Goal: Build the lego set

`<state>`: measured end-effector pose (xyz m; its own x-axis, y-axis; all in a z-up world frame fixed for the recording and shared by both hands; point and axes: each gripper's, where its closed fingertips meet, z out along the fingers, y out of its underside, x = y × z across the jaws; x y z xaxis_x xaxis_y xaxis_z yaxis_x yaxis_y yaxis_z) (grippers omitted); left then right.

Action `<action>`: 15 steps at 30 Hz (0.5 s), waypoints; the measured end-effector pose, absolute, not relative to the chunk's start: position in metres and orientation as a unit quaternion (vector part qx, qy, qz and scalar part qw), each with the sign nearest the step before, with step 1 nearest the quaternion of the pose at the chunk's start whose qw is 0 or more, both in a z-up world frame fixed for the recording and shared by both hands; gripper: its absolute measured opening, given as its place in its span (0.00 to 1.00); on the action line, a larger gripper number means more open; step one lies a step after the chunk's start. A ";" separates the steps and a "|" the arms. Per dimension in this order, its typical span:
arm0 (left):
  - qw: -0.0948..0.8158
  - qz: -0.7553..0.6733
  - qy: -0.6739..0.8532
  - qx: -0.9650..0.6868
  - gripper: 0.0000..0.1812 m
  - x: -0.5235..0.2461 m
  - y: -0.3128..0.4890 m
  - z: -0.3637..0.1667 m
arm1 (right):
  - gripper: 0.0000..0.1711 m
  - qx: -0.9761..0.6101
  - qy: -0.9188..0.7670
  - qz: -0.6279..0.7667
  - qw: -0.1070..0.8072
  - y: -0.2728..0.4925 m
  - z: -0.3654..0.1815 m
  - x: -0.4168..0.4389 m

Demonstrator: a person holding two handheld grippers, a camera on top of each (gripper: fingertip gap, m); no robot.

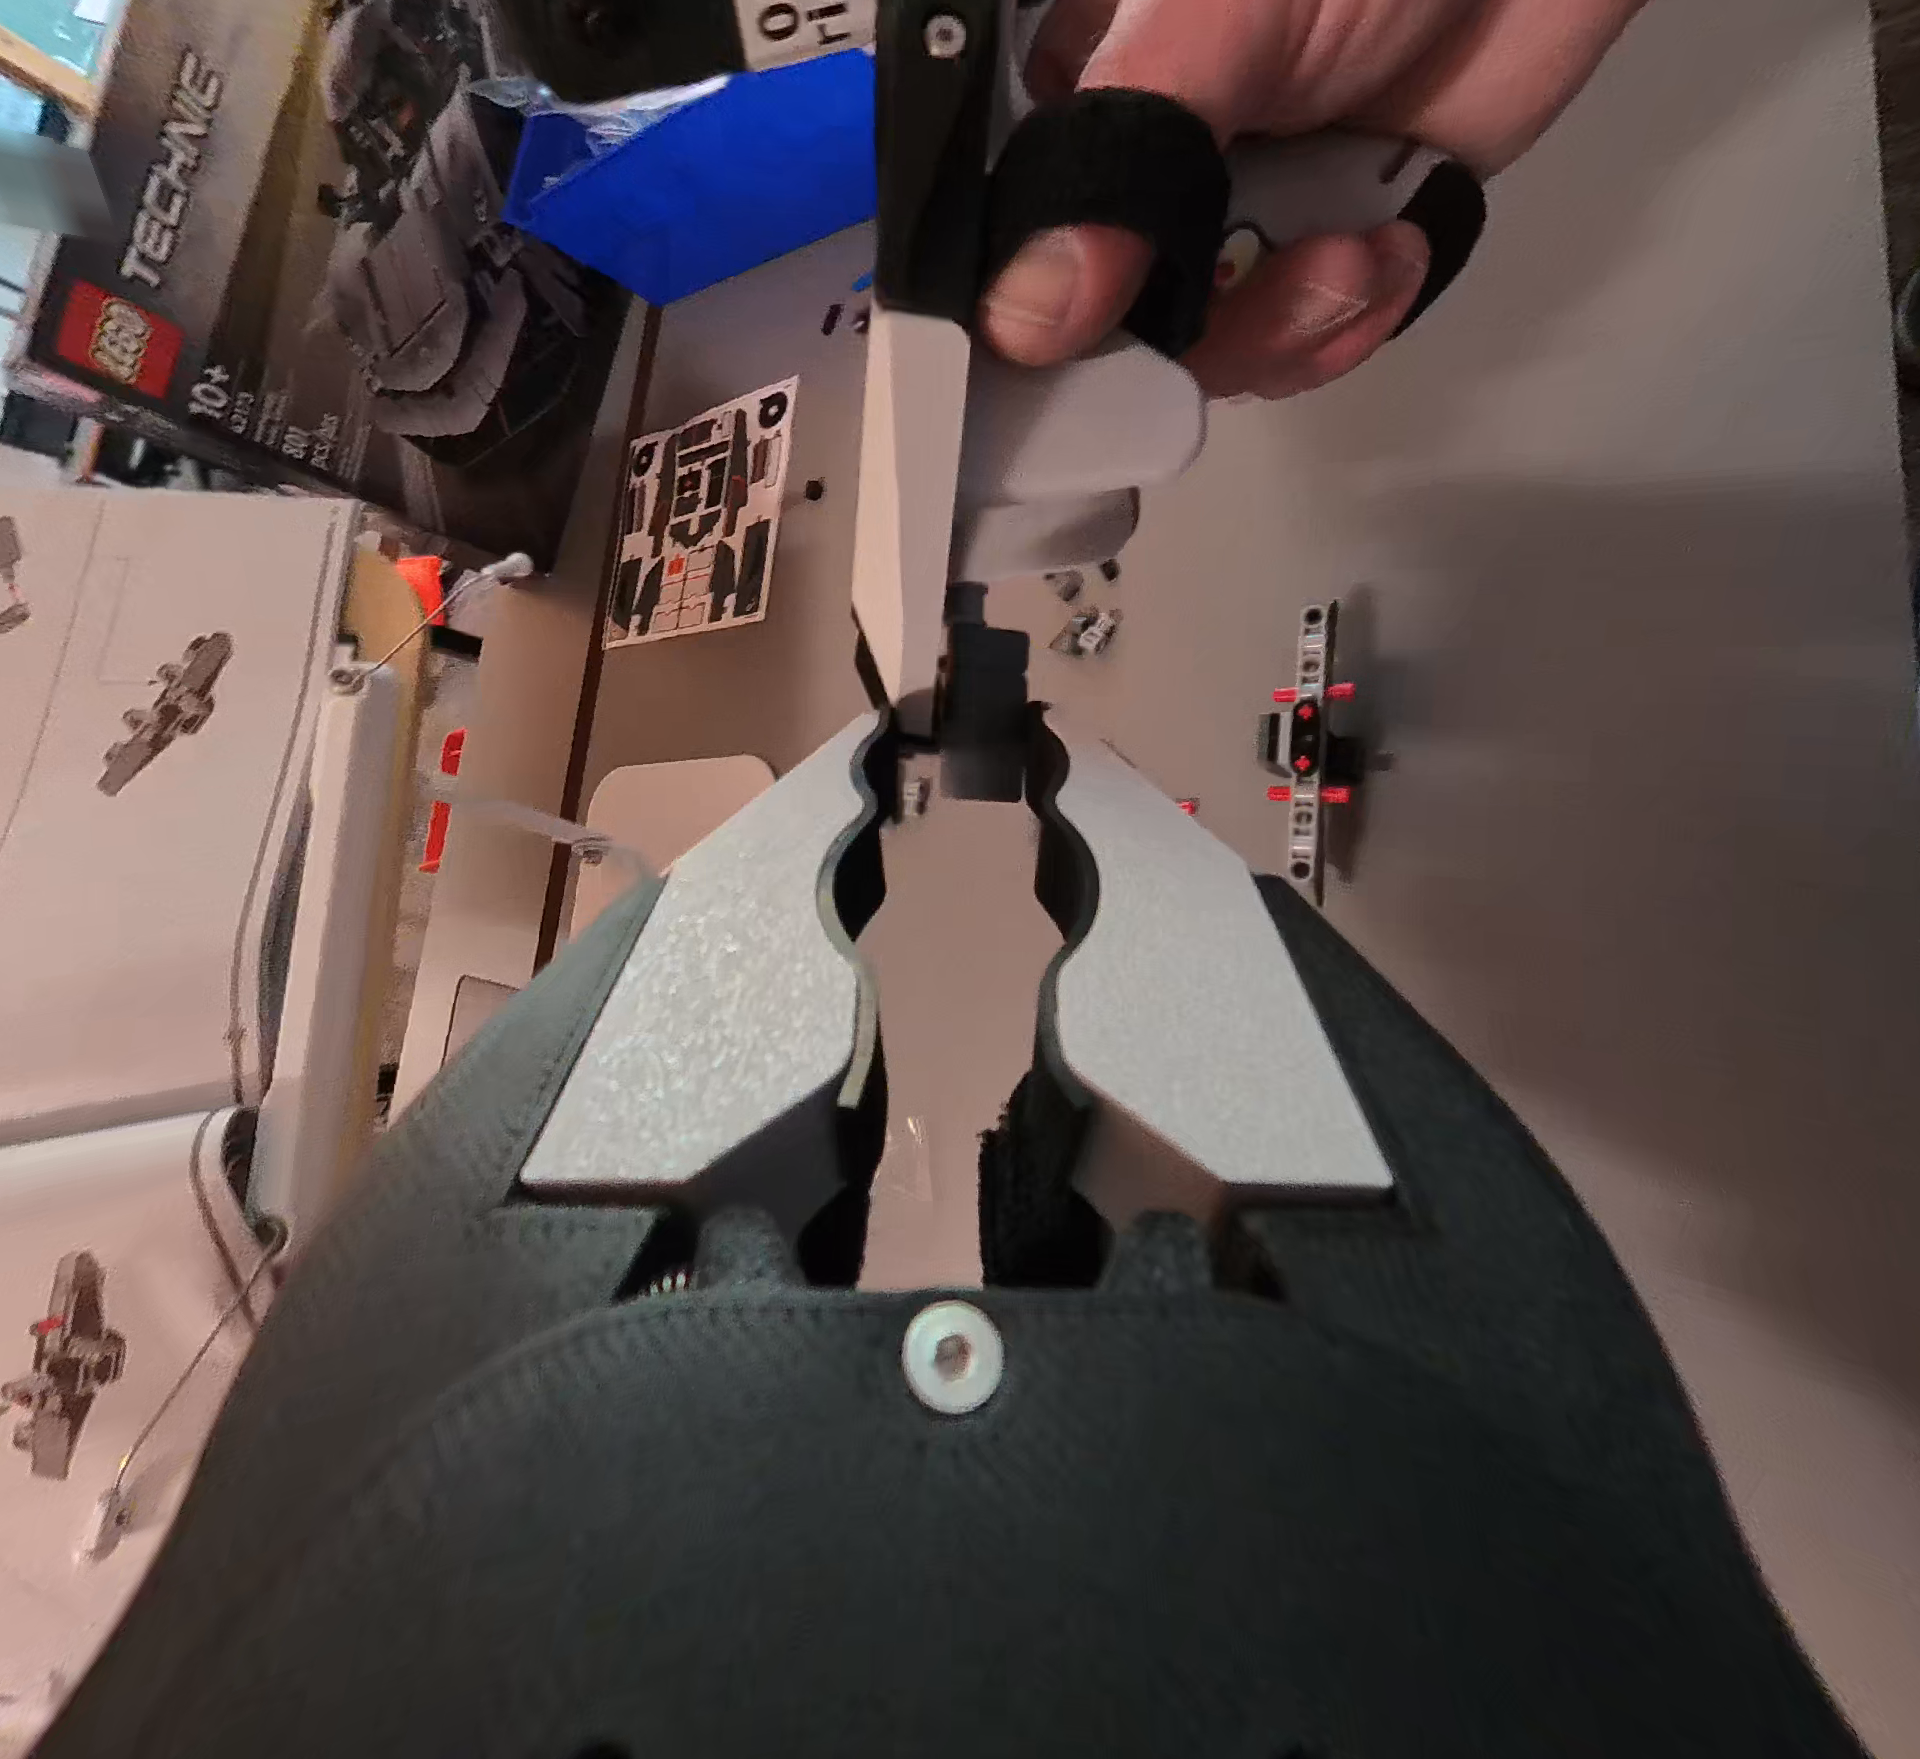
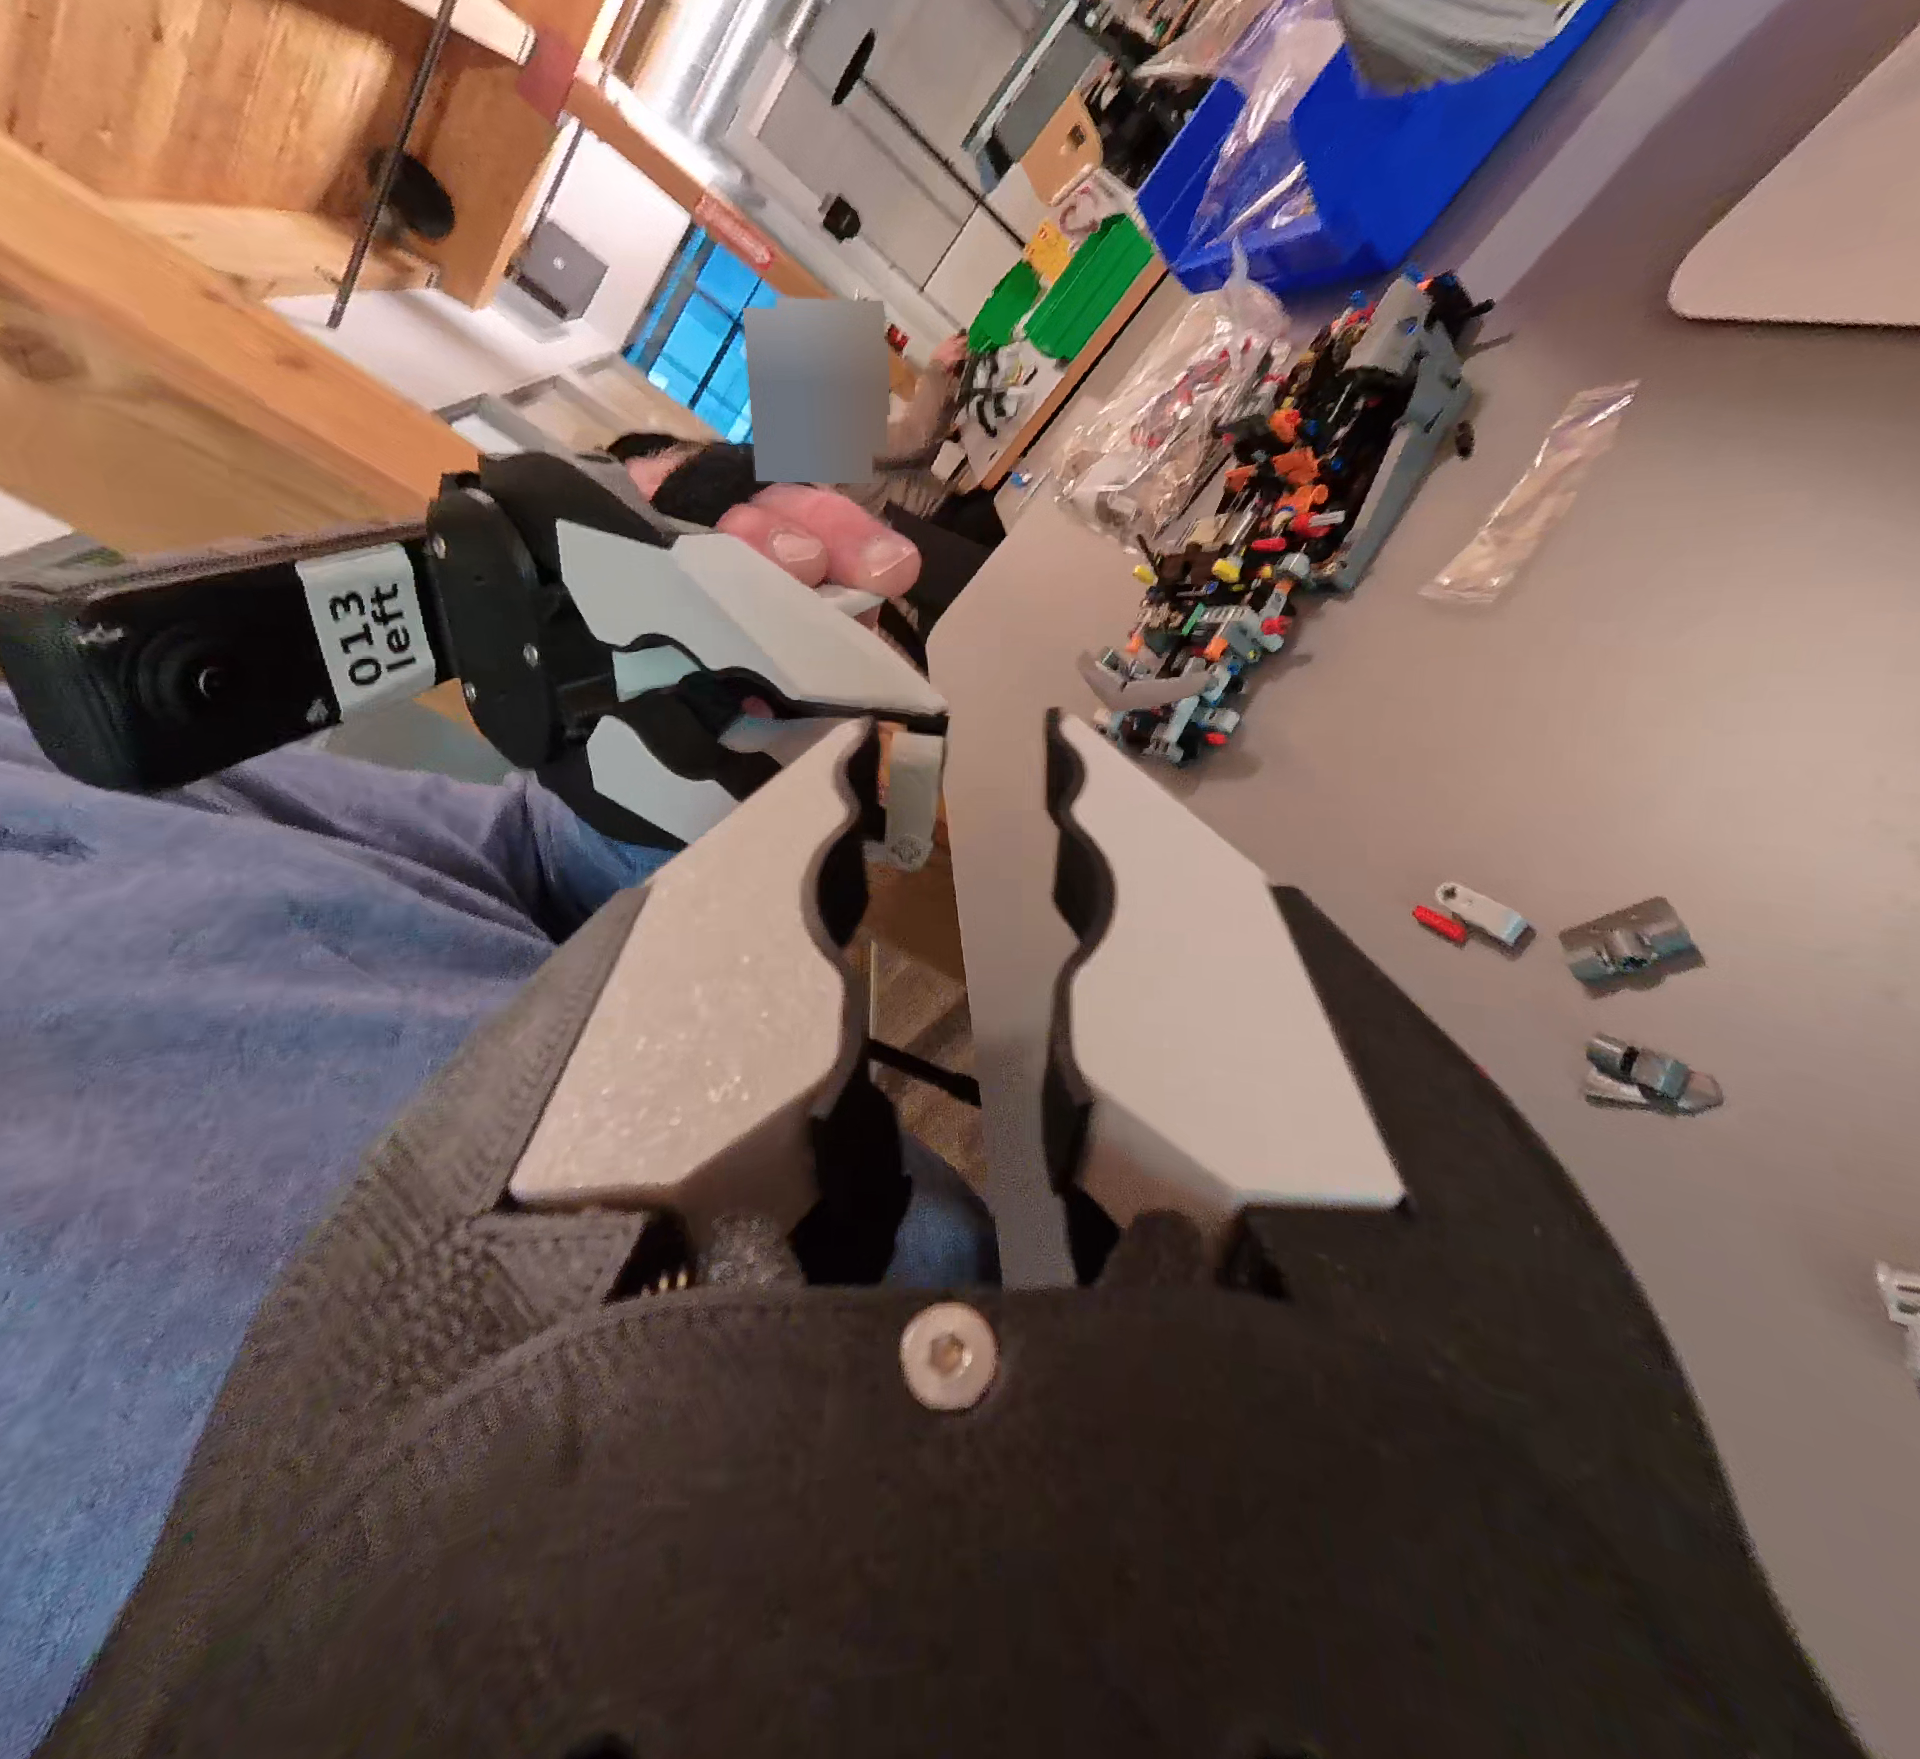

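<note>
My left gripper (image 1: 961,748) is shut on a small grey lego piece (image 1: 982,717), held at its fingertips above the grey table (image 1: 1558,514). My right gripper (image 2: 958,735) comes down onto the same piece from above, a hand around its handle. In the right wrist view the piece (image 2: 912,805) lies between my right fingers, next to one of them, and the jaws stand apart. A small assembly with red pins (image 1: 1307,745) lies on the table to the right. A larger multicoloured partial build (image 2: 1299,525) sits farther off.
The lego box (image 1: 260,255), a sticker sheet (image 1: 707,514) and a blue bin (image 1: 707,171) stand at the back. An open instruction booklet (image 1: 135,774) is on the left. Loose grey pieces (image 2: 1631,956), a red pin (image 2: 1439,922) and an empty plastic bag (image 2: 1538,494) lie on the table. My left and right fingertips are right by each other. Between my right fingertips and the larger multicoloured partial build (image 2: 1299,525) there is roughly 25 cm.
</note>
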<state>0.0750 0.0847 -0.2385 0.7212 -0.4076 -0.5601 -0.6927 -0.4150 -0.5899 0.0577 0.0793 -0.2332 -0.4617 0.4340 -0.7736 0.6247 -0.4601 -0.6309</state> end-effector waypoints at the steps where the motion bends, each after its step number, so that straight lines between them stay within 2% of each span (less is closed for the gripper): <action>1: 0.430 0.171 0.328 -0.824 0.13 0.072 0.083 -0.237 | 0.19 0.514 0.508 -0.688 0.068 0.080 -0.230 0.056; 10: 0.457 0.177 0.304 -0.817 0.13 0.058 0.072 -0.226 | 0.17 0.506 0.521 -0.684 0.067 0.067 -0.219 0.054; 15: 0.465 0.180 0.313 -0.808 0.12 0.061 0.070 -0.226 | 0.08 0.498 0.516 -0.692 0.086 0.057 -0.217 0.053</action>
<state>0.0609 0.0704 -0.2258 0.7389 -0.3386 -0.5825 -0.6738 -0.3723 -0.6383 0.0532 0.0567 -0.2171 -0.4896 0.3945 -0.7776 0.6335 -0.4519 -0.6281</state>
